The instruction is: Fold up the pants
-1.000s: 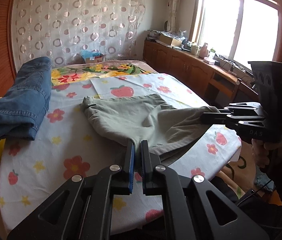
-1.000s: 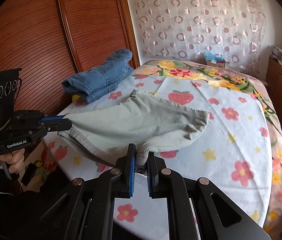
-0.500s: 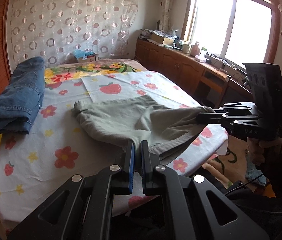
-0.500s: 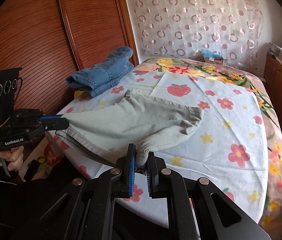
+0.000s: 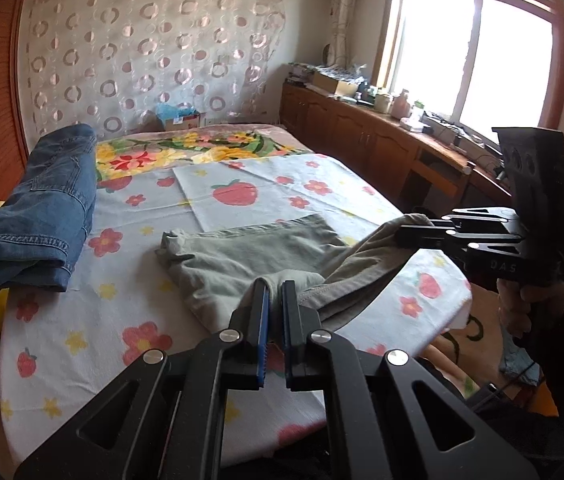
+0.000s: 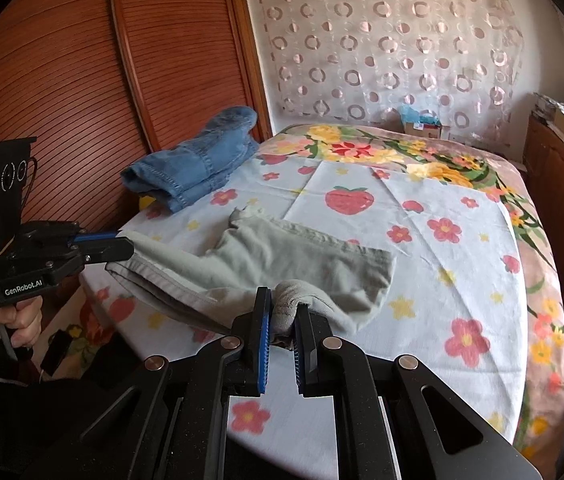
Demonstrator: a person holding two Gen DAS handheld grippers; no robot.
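Pants (image 5: 250,256): far half flat on bed (image 5: 82,320), near edge lifted.
Left claw (image 5: 274,300): clamped on pants.
Right claw (image 6: 282,312): clamped on pants.
Progress: fold unfinished; jeans (image 5: 38,216) lie far left.

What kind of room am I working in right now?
A home bedroom, most likely. The pants lie on a bed with a flowered sheet, a louvred wooden wardrobe stands beside it, and low cabinets run under a window.
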